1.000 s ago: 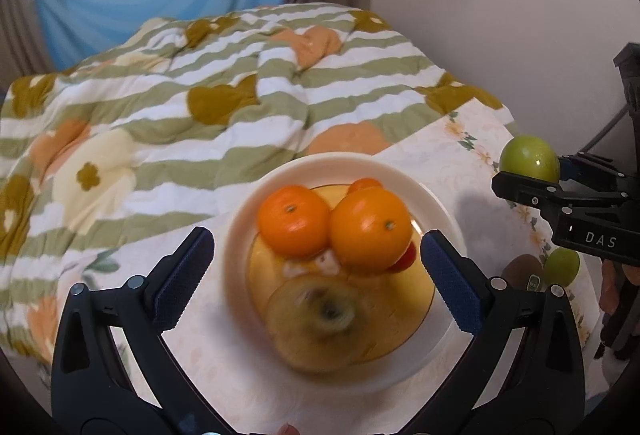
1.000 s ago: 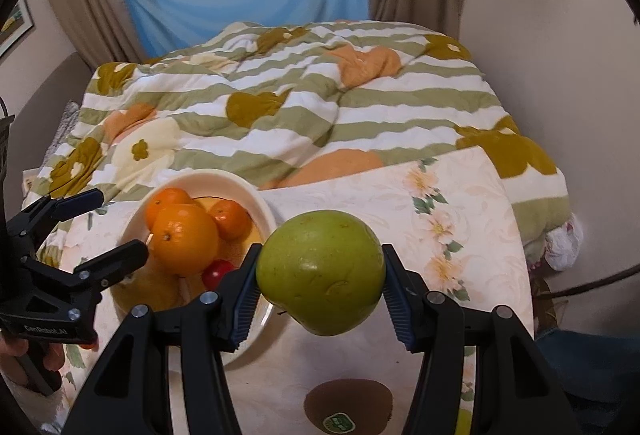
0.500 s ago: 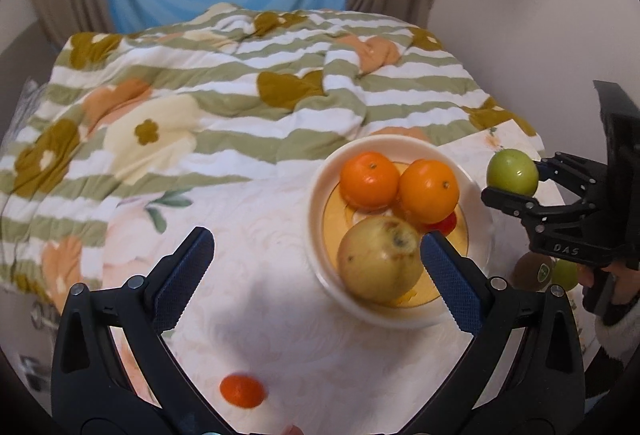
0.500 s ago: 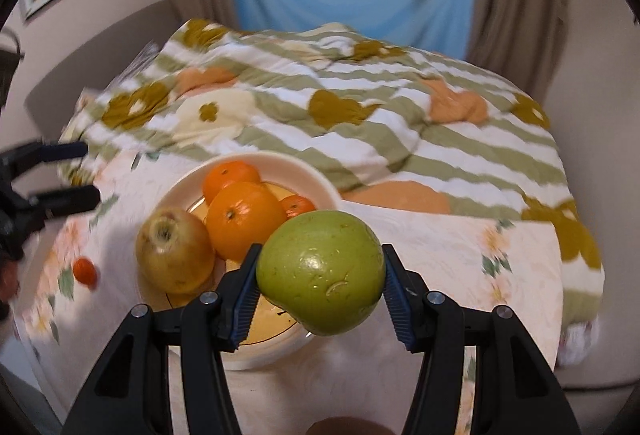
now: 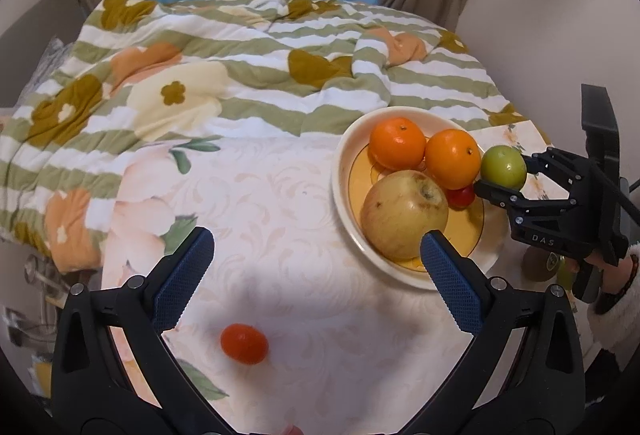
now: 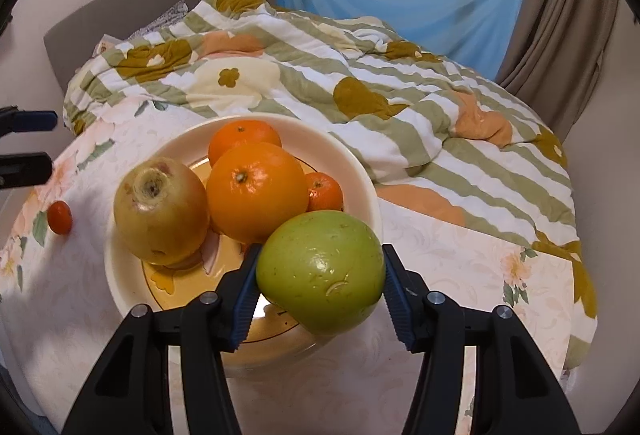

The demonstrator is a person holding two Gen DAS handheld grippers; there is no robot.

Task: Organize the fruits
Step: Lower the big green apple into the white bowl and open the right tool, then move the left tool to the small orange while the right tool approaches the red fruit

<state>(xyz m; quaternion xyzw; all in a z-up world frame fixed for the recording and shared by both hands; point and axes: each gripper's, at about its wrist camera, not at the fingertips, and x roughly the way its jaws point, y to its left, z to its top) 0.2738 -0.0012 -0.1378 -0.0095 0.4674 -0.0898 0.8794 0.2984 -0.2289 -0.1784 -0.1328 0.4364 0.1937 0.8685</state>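
We're carrying the green fruit (image 6: 320,271), pinched btwn the right gripper (image 6: 320,287) pads, over the bowl (image 6: 362,171) rim at abt 5 o'clock. Inside we're seeing two oranges (image 6: 256,191), a small mandarin (image 6: 325,191) & a yellowish apple (image 6: 160,211), so free space is at 5–6 o'clock. We're aiming low into that gap before letting go, w/o bumping the oranges. Left gripper (image 5: 316,275) is spread wide, empty, w/ a loose small orange fruit (image 5: 244,343) on the cloth at its 6 o'clock, probably next.
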